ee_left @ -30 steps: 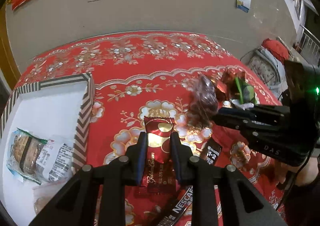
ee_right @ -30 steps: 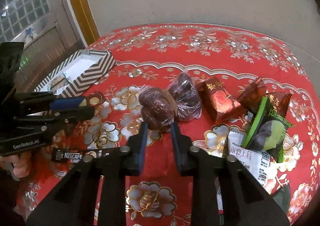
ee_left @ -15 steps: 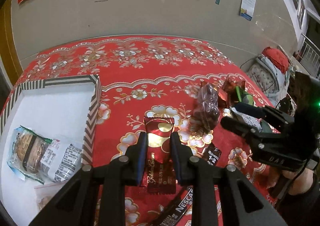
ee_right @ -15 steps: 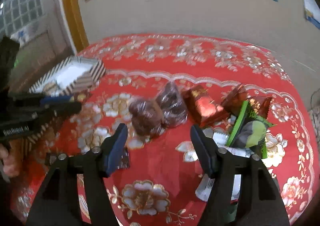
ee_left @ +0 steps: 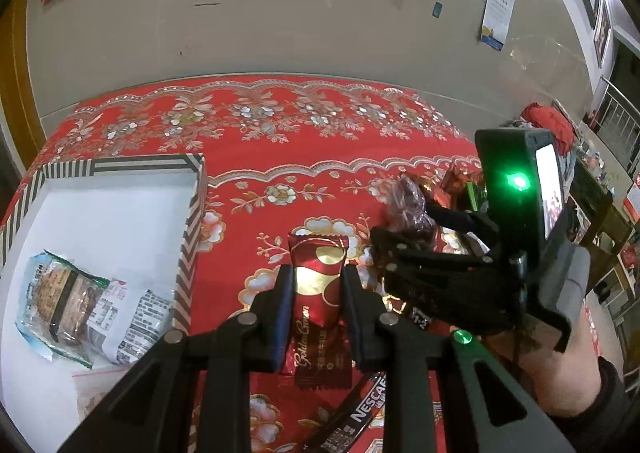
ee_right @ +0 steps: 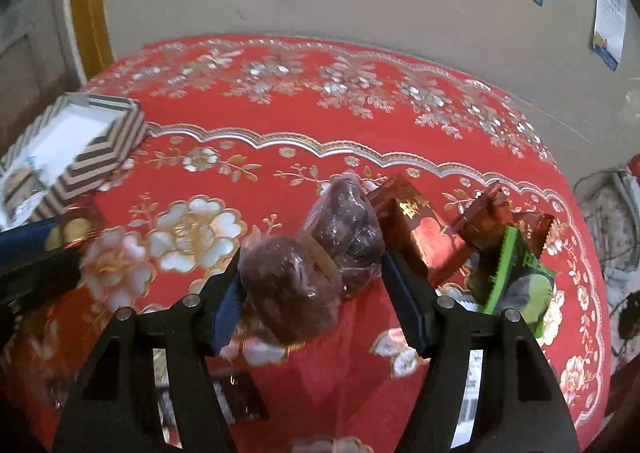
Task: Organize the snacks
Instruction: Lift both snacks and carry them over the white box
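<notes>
**A:** Red cloth with gold and silver flowers (ee_left: 320, 157) is covering the whole table, and a beige wall is rising behind it. What is sitting in the box?

**B:** A striped box (ee_left: 191, 221) with a white floor is lying at the left. Inside it, at the near end, a clear-wrapped biscuit packet (ee_left: 64, 295) is lying flat, with a white printed wrapper (ee_left: 132, 317) tucked just beside it on the right. Its far half is showing only white floor.

**A:** And the tools?

**B:** The left gripper (ee_left: 316, 285) is pinching narrow on a dark red candy bar (ee_left: 318, 305), which is standing lengthwise between the pads, just right of the box. The right gripper (ee_right: 316, 293) is spreading wide, with its pads on either side of two brown date packets (ee_right: 320, 257) on the cloth; I cannot tell whether the pads are touching them.

**A:** What is crowding around?

**B:** A red foil pouch (ee_right: 416, 225) is lying just right of the dates, touching the far one. Further right, smaller red sweets (ee_right: 492, 213) and a green packet (ee_right: 516, 277) are piling together. A black coffee stick (ee_left: 360, 409) is lying near the left gripper, partly under it. In the left view, the right gripper's black body and the hand (ee_left: 560, 373) holding it are blocking most of that pile.
</notes>
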